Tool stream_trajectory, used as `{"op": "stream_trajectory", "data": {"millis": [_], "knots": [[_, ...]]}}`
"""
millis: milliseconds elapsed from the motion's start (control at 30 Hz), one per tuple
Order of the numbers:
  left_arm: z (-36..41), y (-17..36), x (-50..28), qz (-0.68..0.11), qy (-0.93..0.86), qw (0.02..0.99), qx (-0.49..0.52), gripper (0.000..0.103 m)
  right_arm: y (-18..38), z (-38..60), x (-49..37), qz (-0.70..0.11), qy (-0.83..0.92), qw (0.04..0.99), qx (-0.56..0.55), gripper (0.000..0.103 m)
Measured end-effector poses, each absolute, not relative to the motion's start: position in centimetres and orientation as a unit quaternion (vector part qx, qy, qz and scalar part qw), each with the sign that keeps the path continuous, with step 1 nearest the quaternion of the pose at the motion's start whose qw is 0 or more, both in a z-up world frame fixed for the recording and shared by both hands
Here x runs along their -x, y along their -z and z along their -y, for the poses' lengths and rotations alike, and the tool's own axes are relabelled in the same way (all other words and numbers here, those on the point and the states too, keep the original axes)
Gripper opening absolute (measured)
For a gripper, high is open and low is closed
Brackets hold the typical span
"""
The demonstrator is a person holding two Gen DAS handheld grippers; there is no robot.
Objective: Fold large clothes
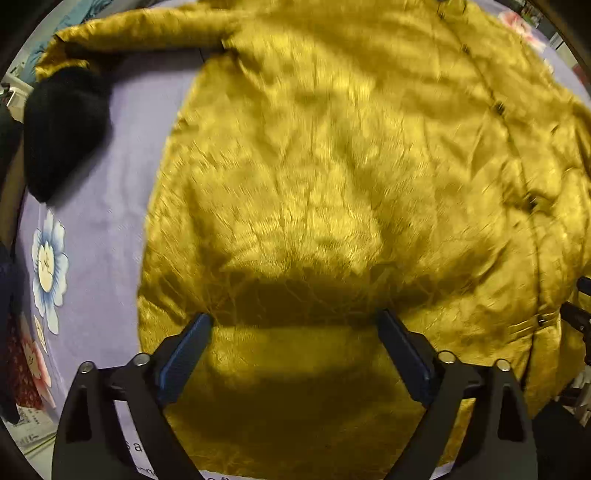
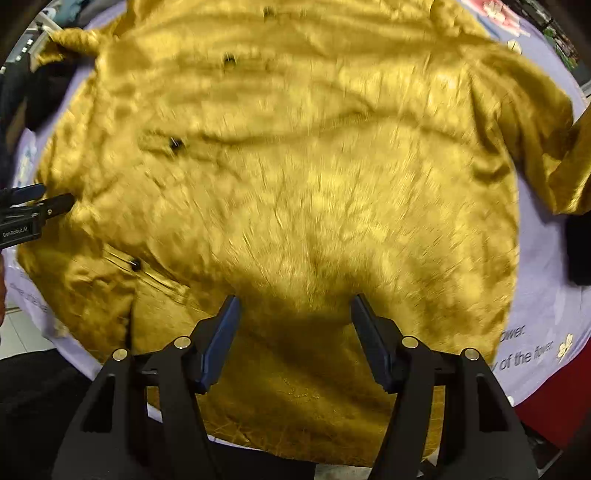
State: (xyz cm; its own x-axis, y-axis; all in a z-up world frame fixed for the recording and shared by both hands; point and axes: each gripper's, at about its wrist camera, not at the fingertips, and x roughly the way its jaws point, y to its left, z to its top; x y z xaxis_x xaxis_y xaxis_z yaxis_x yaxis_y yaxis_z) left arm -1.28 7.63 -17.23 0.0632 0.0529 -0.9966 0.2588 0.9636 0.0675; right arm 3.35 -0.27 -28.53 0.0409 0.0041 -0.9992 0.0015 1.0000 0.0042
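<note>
A shiny mustard-yellow jacket with dark buttons lies spread flat on a lavender sheet. One sleeve stretches to the far left and ends in a black furry cuff. The other sleeve hangs off at the right. My left gripper hovers open over the jacket's lower part with nothing between its fingers; it also shows at the left edge of the right wrist view as the left gripper. My right gripper stands open above the hem area, empty as well.
The sheet carries a blue-white flower print and printed words near its front edge. A dark object sits at the right border. Tiled floor shows beyond the sheet's left edge, and a red edge below right.
</note>
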Motion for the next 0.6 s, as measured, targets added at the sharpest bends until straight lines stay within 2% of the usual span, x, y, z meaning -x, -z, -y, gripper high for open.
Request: {"op": "stream_trajectory", "data": {"millis": [333,500,600], "knots": [[-7.1,18.7,0.3,-0.682,0.08,0.719,-0.105,0.098,29.5,1.3,-4.2,-0.709,-0.011,0.705,-0.009,0.069],[-7.3,18.5,0.2,-0.67,0.069,0.732,-0.1,0.098,27.1,2.3,-5.0,-0.685,-0.011,0.728,-0.024,0.069],[-7.4,17.8,0.7,-0.675,0.057,0.729,-0.1,0.098,25.2,3.8,-5.6,-0.66,0.006,0.747,-0.076,0.069]]}}
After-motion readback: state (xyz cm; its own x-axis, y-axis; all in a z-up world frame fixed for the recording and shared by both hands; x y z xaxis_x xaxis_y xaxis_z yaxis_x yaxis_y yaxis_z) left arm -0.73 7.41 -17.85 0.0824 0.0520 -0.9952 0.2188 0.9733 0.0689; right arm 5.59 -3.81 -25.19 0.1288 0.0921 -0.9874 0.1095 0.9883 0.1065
